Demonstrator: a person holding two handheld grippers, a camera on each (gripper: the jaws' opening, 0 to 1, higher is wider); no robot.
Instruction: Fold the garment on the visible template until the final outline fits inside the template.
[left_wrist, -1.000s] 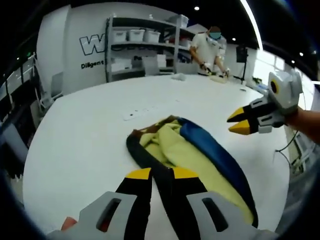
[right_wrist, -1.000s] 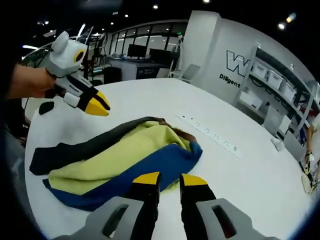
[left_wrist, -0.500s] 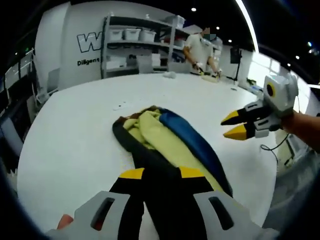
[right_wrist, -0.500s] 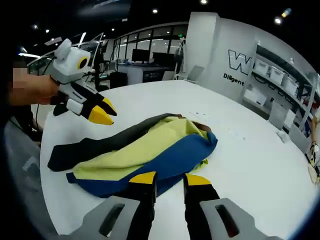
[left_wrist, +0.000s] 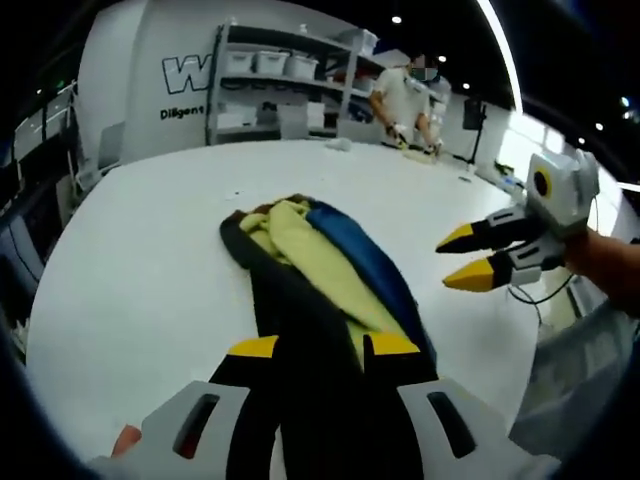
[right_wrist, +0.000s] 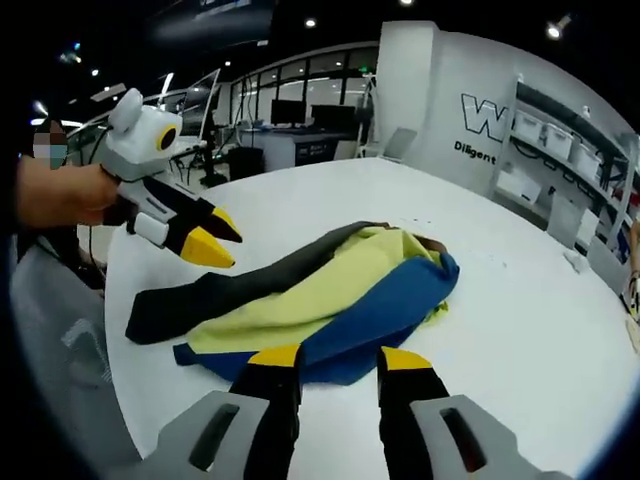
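A long, bunched garment (left_wrist: 320, 270) in black, yellow and blue strips lies on the white round table (left_wrist: 130, 260). My left gripper (left_wrist: 323, 347) is open, and the black strip shows in the gap between its jaws. In the right gripper view it (right_wrist: 212, 238) hovers just above the black end of the garment (right_wrist: 330, 295), apart from it. My right gripper (right_wrist: 340, 357) is open at the blue edge with nothing between its fingers. In the left gripper view it (left_wrist: 468, 257) hangs in the air to the right of the garment.
The table edge curves close on the near side in both views. Shelves with white boxes (left_wrist: 270, 70) stand against the far wall. A person (left_wrist: 405, 95) works at a far bench. A hand (right_wrist: 60, 190) holds the left gripper. Desks with monitors (right_wrist: 300, 110) stand behind.
Both cameras have shifted along the garment, so it sits more central now. The left gripper has dropped closer to the black end. The garment keeps its shape; both grippers stay open.
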